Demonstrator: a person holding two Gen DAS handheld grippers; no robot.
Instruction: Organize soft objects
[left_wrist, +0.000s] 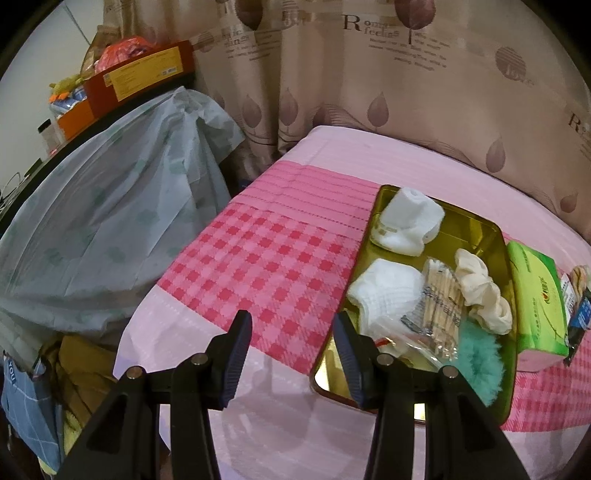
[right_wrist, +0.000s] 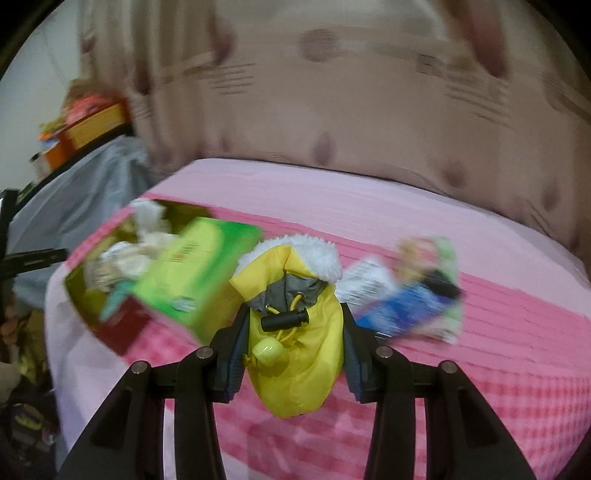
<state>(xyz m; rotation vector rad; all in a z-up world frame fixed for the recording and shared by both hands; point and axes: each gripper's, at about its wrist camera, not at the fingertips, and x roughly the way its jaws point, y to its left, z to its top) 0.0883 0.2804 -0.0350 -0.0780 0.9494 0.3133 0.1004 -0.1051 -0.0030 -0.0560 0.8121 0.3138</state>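
Clamped between the fingers (right_wrist: 236, 354) of the right gripper (right_wrist: 291, 350) is a small yellow garment (right_wrist: 295, 365) with a white fleece-lined hood (right_wrist: 317, 258), a grey collar and a black cord toggle (right_wrist: 284, 318); it is held above the pink checked bed cover (right_wrist: 498, 350). Just left of it in that blurred view lies a green tissue pack (right_wrist: 199, 266), and to the right a blue snack packet (right_wrist: 402, 306), whose printing cannot be read.

Set wide apart and holding nothing, the left gripper (left_wrist: 291, 332) hovers over the bed beside a gold metal tray (left_wrist: 491, 236). In the tray lie two white socks (left_wrist: 406, 221), (left_wrist: 384, 291), a clear packet of cotton swabs (left_wrist: 439, 295), a cream scrunchie (left_wrist: 480, 291) and a teal fluffy scrunchie (left_wrist: 476, 362). The tissue pack touches the tray's right wall.

Behind the bed hangs a beige curtain (left_wrist: 406, 74) printed with leaves and the words "Romantic feelings".
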